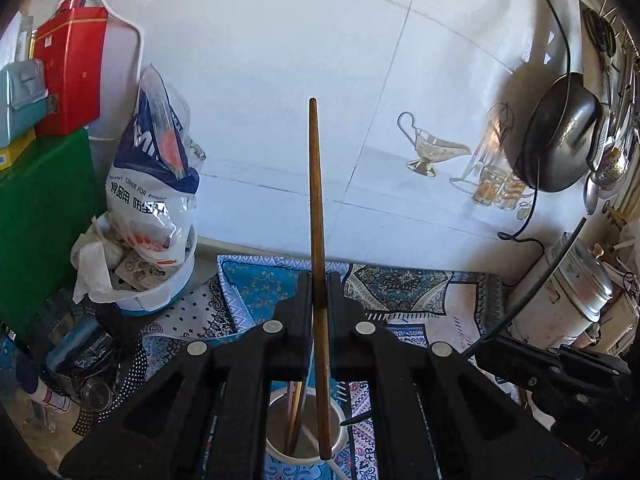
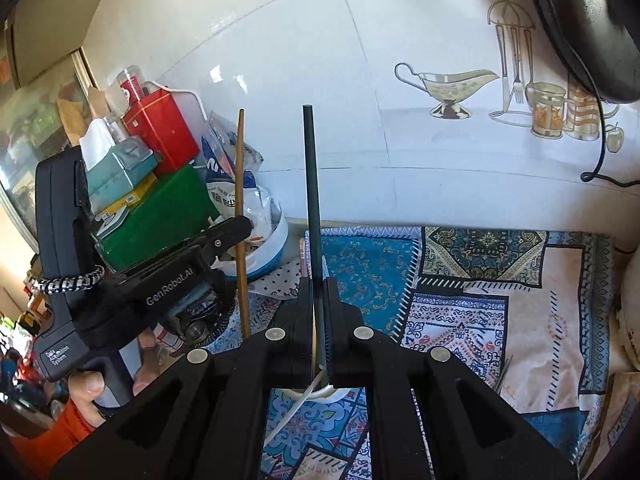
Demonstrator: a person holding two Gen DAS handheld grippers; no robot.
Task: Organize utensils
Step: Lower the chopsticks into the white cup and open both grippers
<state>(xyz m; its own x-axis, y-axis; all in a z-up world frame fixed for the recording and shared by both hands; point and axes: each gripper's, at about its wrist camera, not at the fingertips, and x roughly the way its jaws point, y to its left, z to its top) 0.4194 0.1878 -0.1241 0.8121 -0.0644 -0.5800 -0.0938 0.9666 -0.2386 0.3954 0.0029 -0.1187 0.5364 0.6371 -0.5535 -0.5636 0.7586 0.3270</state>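
Note:
My left gripper (image 1: pixel 319 280) is shut on a brown wooden chopstick (image 1: pixel 316 184) held upright; its lower end dips into a white cup (image 1: pixel 276 450) under the gripper, which holds other sticks. My right gripper (image 2: pixel 317 282) is shut on a dark green-black chopstick (image 2: pixel 311 184), also upright, above a white cup rim (image 2: pixel 320 394). In the right wrist view the left gripper (image 2: pixel 234 232) shows at the left with the brown chopstick (image 2: pixel 241 184). In the left wrist view part of the right gripper body (image 1: pixel 560 372) shows at the lower right.
A patterned blue cloth (image 2: pixel 460 292) covers the counter. At the left stand a white bowl with plastic bags (image 1: pixel 160 288), a green box (image 1: pixel 44 224) and a red tin (image 1: pixel 68 76). A black pan (image 1: pixel 560 136) hangs on the tiled wall; a metal pot (image 1: pixel 568 292) stands right.

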